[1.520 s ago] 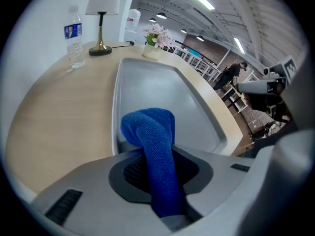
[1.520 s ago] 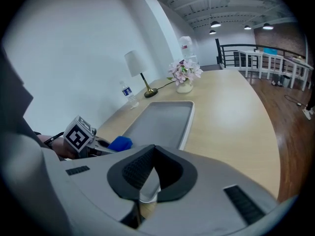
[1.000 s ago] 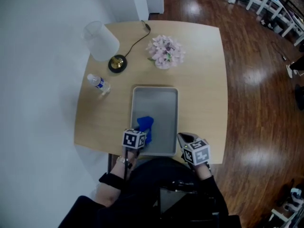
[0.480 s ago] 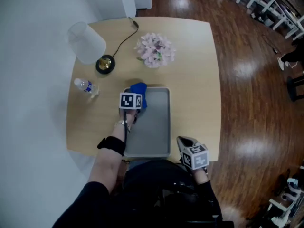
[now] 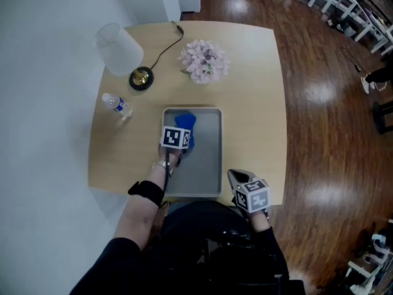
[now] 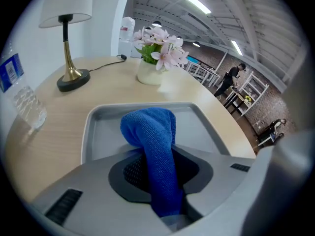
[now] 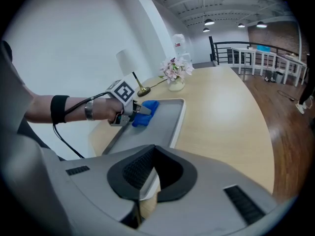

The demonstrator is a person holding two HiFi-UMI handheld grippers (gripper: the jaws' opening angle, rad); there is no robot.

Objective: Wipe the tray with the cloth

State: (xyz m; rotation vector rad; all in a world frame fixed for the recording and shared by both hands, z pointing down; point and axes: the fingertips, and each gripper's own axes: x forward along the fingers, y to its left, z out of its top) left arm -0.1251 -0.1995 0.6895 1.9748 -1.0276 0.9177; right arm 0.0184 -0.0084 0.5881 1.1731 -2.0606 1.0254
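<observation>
A grey metal tray (image 5: 206,158) lies lengthwise on the round wooden table. My left gripper (image 5: 182,132) is over the tray's far left part, shut on a blue cloth (image 5: 183,120) that hangs from the jaws onto the tray floor. In the left gripper view the cloth (image 6: 147,127) rises out of the gripper (image 6: 157,166) and folds over in front of the tray's far rim (image 6: 93,127). My right gripper (image 5: 235,178) sits at the tray's near right corner; its own view shows the tray's rim (image 7: 174,127) running in between the closed jaws of the gripper (image 7: 150,181). That view also shows the left gripper (image 7: 130,107) and the cloth (image 7: 146,113).
Beyond the tray stand a vase of pink flowers (image 5: 204,60), a lamp (image 5: 120,49) with a brass base and cord, and a water bottle (image 5: 116,105) at the left. The table (image 5: 258,103) drops to a wooden floor on the right; a white wall runs along the left.
My left gripper has dragged the cloth from the tray's near left part up to its far end. The right gripper has stayed at the near right corner.
</observation>
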